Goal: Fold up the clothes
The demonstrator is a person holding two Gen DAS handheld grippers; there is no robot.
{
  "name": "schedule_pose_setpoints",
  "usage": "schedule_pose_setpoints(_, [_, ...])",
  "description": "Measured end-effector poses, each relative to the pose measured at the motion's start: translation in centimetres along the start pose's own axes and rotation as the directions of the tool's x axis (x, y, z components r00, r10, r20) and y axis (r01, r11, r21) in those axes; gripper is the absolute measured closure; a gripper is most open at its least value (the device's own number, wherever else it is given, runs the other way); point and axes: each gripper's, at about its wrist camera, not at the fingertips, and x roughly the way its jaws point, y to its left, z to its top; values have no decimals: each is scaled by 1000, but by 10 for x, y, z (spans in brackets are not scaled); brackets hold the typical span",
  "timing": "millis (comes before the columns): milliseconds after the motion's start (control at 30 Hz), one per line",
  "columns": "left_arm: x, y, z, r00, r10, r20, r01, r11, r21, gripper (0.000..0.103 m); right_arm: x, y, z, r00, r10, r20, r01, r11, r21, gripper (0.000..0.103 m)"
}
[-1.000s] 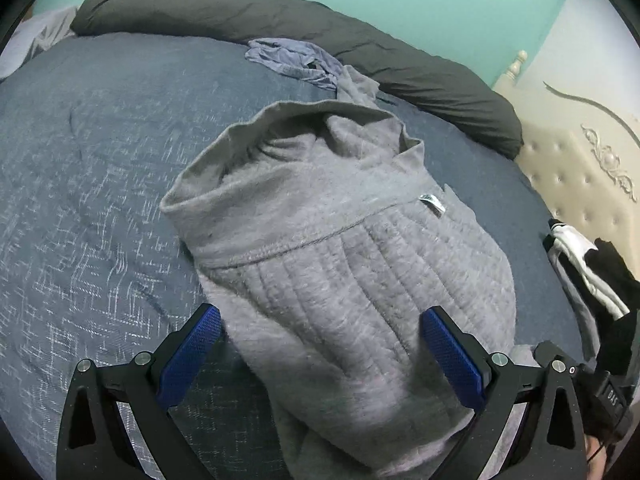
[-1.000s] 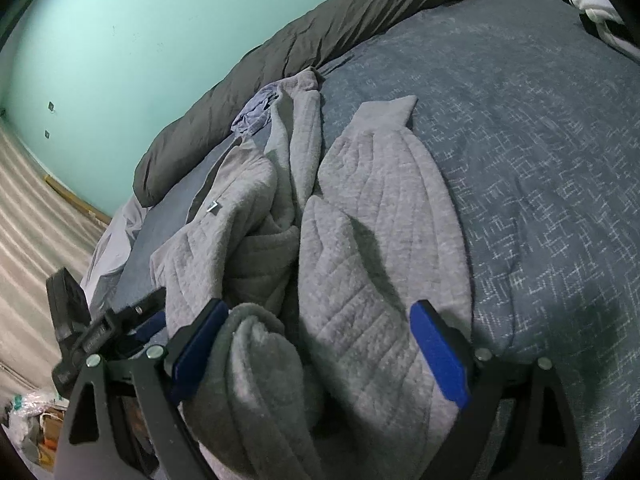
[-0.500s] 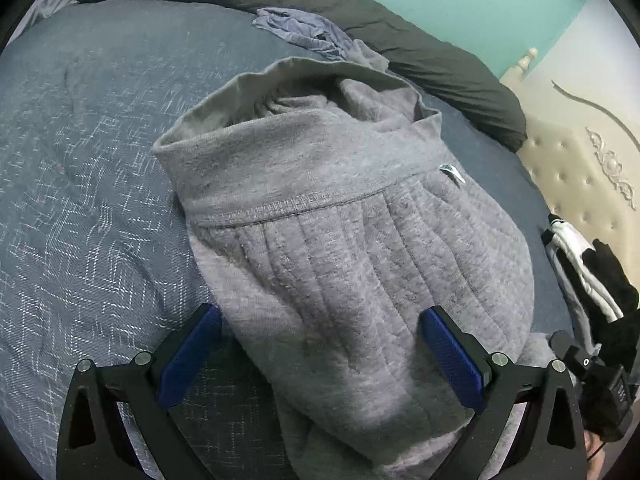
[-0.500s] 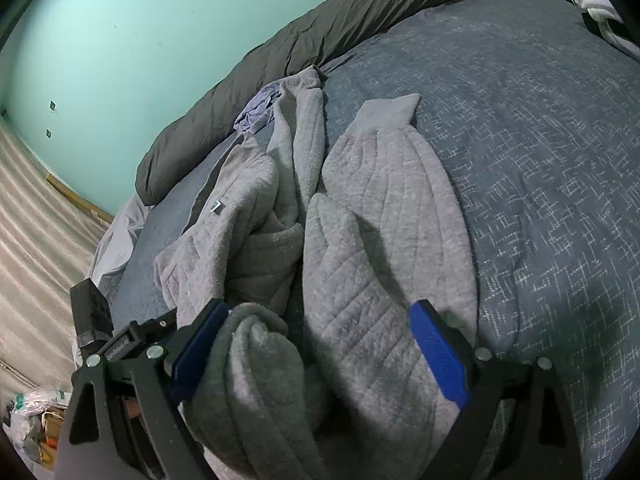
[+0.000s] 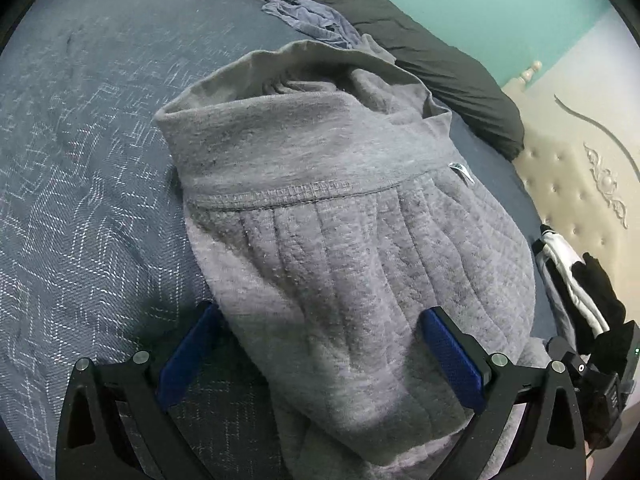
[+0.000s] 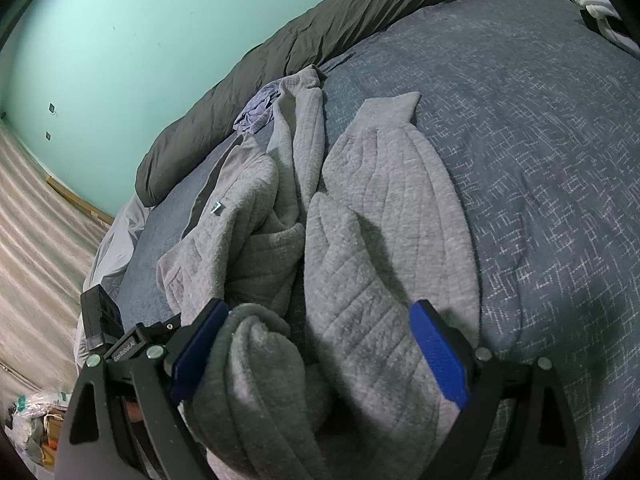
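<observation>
Grey quilted sweatshirt (image 5: pixel 352 248) lying rumpled on a bed, both grippers spread wide above it.

The sweatshirt rests on the blue patterned bedspread (image 5: pixel 88 208), its ribbed hem band turned toward the dark grey duvet (image 5: pixel 452 68) rolled along the far side, with a small lilac garment (image 5: pixel 312 16) between them. The left gripper (image 5: pixel 320 356) straddles the body of the sweatshirt, jaws released and gripping nothing — probably lining up for a pinch. From the other side, the right gripper (image 6: pixel 316 356) is likewise unclenched, fabric bunched between its blue pads (image 6: pixel 440 356); the sleeve (image 6: pixel 384 184) lies stretched out beyond. The sweatshirt looks unfolded as yet — a black-and-white garment (image 5: pixel 572 276) waits to its right, by the headboard (image 5: pixel 580 172).
</observation>
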Motion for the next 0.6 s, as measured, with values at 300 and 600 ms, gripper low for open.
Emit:
schedule_pose_setpoints(300, [0, -2, -4, 1000, -5, 18, 5, 1000, 5, 0, 0, 0, -1, 1000, 0, 1, 0, 1000, 4, 10])
schedule_pose_setpoints(600, [2, -3, -7, 1000, -9, 30, 10, 1000, -5, 0, -1, 1, -1, 1000, 1, 1, -1, 1000, 8, 10])
